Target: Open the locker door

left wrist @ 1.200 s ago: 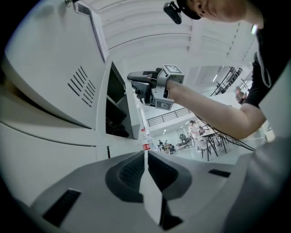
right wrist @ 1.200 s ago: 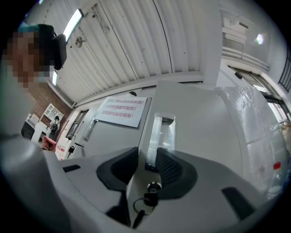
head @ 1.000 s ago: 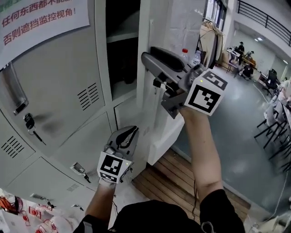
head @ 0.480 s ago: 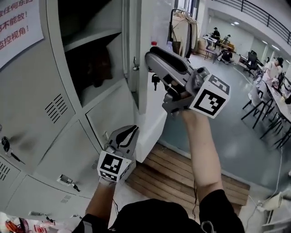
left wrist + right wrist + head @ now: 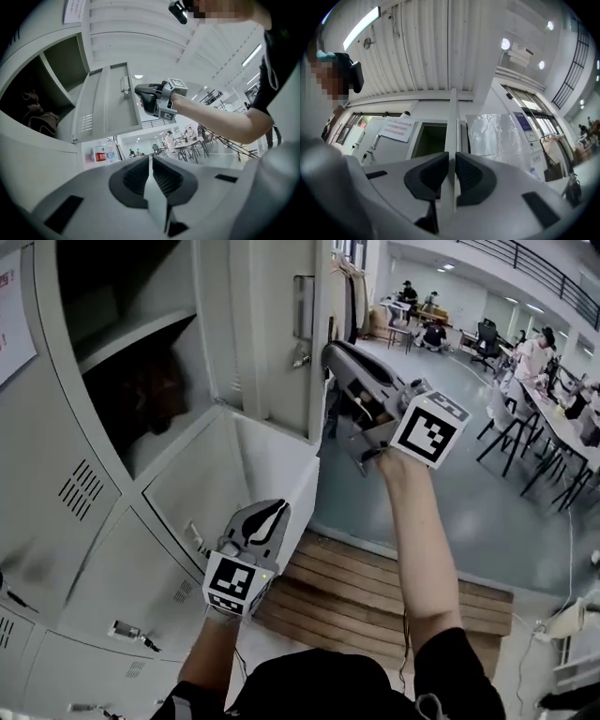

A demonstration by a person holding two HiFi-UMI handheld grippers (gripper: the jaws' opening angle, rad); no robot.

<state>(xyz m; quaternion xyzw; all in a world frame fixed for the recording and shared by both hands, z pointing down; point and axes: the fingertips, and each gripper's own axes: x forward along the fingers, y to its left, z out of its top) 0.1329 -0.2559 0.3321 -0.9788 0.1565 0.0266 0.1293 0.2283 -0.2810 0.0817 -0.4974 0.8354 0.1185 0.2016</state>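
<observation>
The locker door point(image 5: 267, 334) stands swung open, well out from the cabinet. Its inner face is toward you, and its handle point(image 5: 302, 306) sits high near the free edge. You hold your right tongs point(image 5: 330, 352) raised at arm's length and tilted a little upward, with their tips at that free edge just below the handle. Their jaws have just been closing. The right gripper view shows the locker door point(image 5: 452, 122) edge-on, a thin strip running straight up between the two dark pads point(image 5: 431, 176). The pads press on it from either side in a narrow grip on the sheet metal.

Behind the door the compartment point(image 5: 112, 287) lies open and dark, divided by a shelf point(image 5: 141, 334). A brown thing point(image 5: 150, 390) lies below the shelf; you cannot tell what it is.

Your left tongs point(image 5: 269, 510) sit low and near your body, pointing level, in front of the closed lower lockers point(image 5: 187, 493). In the left gripper view their jaws are pressed together with nothing between them. Beyond them you look at the open door and at your right tongs point(image 5: 140, 93) on its edge. A wooden platform point(image 5: 394, 587) lies on the floor beside the cabinet's foot, under your right forearm.
</observation>
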